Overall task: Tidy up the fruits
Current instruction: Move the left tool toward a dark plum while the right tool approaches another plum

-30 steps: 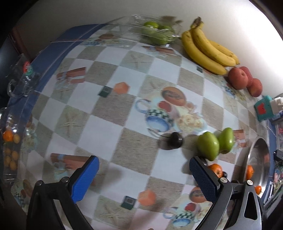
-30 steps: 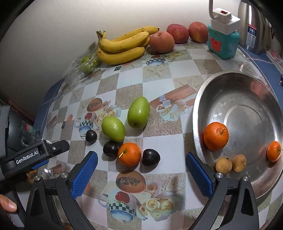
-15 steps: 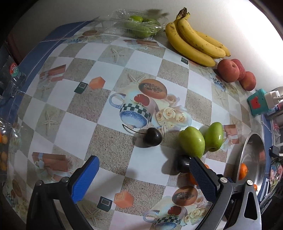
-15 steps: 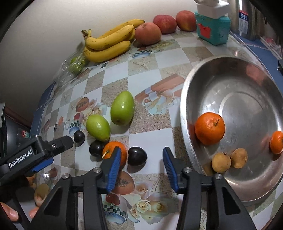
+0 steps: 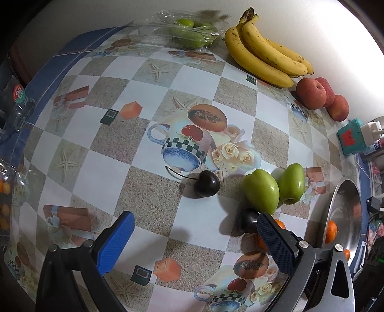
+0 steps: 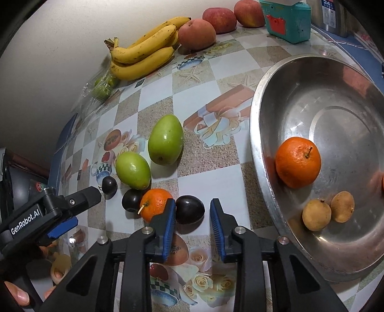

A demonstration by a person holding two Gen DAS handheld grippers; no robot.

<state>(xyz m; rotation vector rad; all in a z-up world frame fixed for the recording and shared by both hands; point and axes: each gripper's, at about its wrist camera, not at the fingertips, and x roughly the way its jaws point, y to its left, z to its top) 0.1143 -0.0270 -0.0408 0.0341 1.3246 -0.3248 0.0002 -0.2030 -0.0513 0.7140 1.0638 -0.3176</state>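
Observation:
My right gripper [image 6: 192, 220] is open, its jaws narrowed around a dark plum [image 6: 190, 209] on the table; a gap shows on the right side. An orange [image 6: 154, 204] touches the left pad. Another dark plum [image 6: 130, 200], a cherry [image 6: 109, 186] and two green fruits [image 6: 133, 170] [image 6: 165, 142] lie beyond. The steel bowl [image 6: 261, 120] holds an orange [image 6: 297, 162] and two brown longans [image 6: 316, 214]. My left gripper [image 5: 194, 236] is open above the table, near the cherry [image 5: 207, 186] and the green fruits [image 5: 261, 191].
Bananas [image 6: 144, 55] and peaches [image 6: 196, 33] lie along the back wall, with a teal box [image 6: 285, 21] and a plastic tray of green fruit [image 5: 189, 33]. The left gripper's body [image 6: 48, 213] shows at the left in the right wrist view.
My right gripper has narrowed its jaws and moved down around the dark plum. My left gripper has moved closer to the cherry and green fruits.

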